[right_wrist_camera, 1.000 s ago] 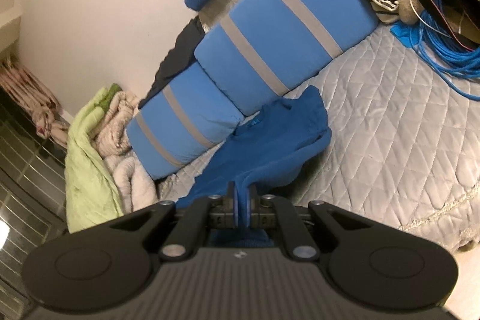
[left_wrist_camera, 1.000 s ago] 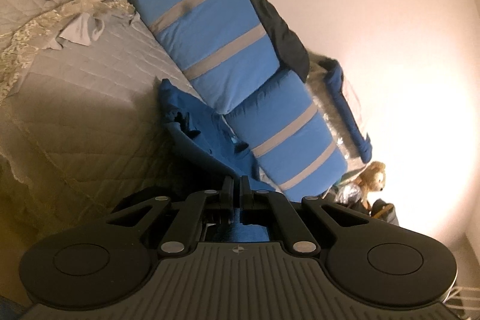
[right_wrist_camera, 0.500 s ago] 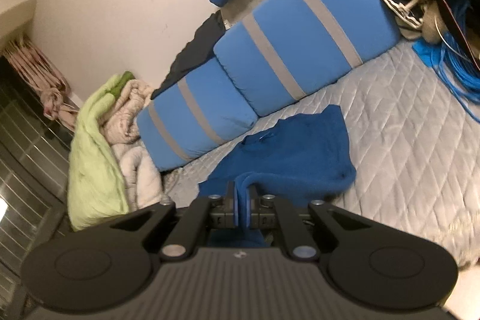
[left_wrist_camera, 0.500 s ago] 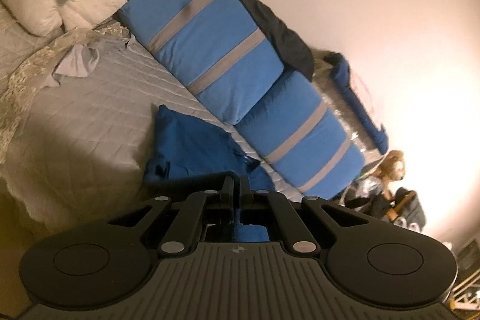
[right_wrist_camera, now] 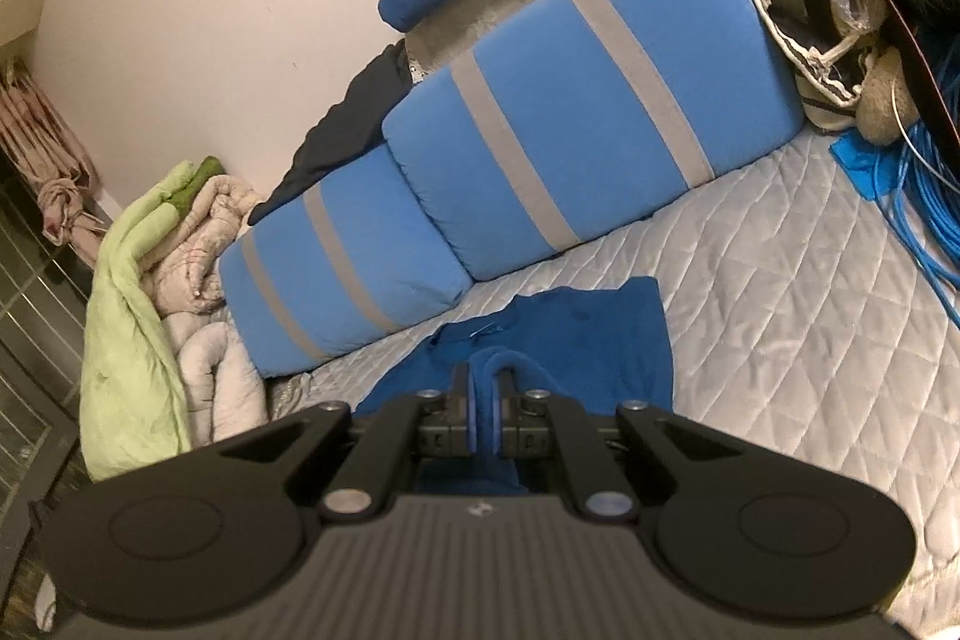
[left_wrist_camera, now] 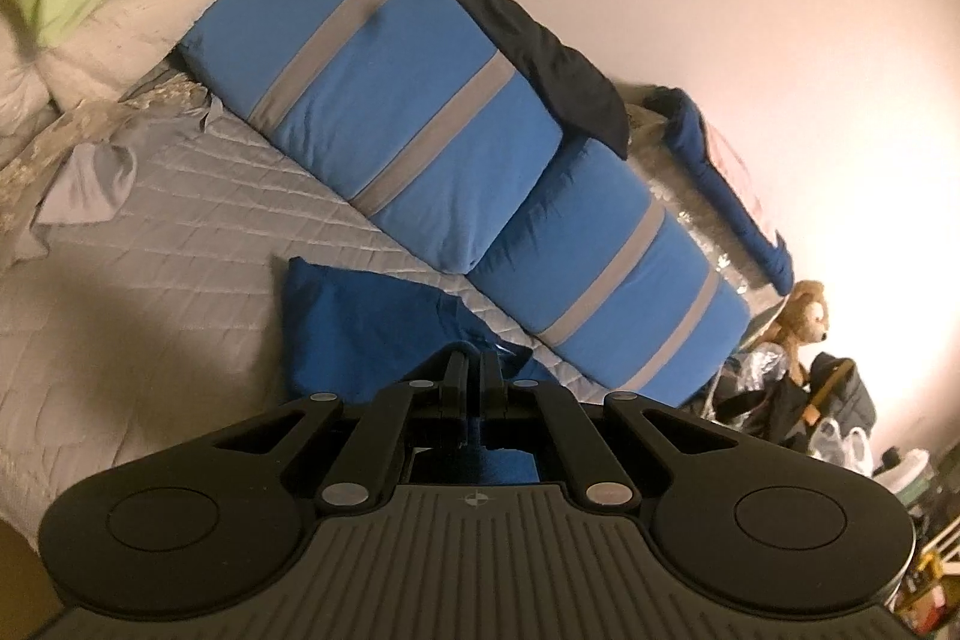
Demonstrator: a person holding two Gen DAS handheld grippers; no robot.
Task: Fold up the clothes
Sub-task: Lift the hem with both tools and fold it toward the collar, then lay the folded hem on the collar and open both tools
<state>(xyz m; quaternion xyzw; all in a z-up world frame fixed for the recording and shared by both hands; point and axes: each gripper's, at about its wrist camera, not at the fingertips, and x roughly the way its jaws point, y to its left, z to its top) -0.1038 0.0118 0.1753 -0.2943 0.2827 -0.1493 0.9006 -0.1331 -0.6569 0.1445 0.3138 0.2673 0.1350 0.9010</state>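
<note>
Now your left gripper point(left_wrist_camera: 474, 361) and right gripper point(right_wrist_camera: 483, 376) both pinch the blue shirt point(right_wrist_camera: 576, 334), spread on the quilted bed point(right_wrist_camera: 780, 340) beside the striped cushions point(right_wrist_camera: 570, 130).

The black two-finger left gripper point(left_wrist_camera: 474, 370) points forward and slightly downward, its jaws pressed nearly together on a fold of dark blue cloth point(left_wrist_camera: 372, 334). The matching black right gripper point(right_wrist_camera: 483, 388) is likewise angled down, jaws clamped on the same cloth.
</note>
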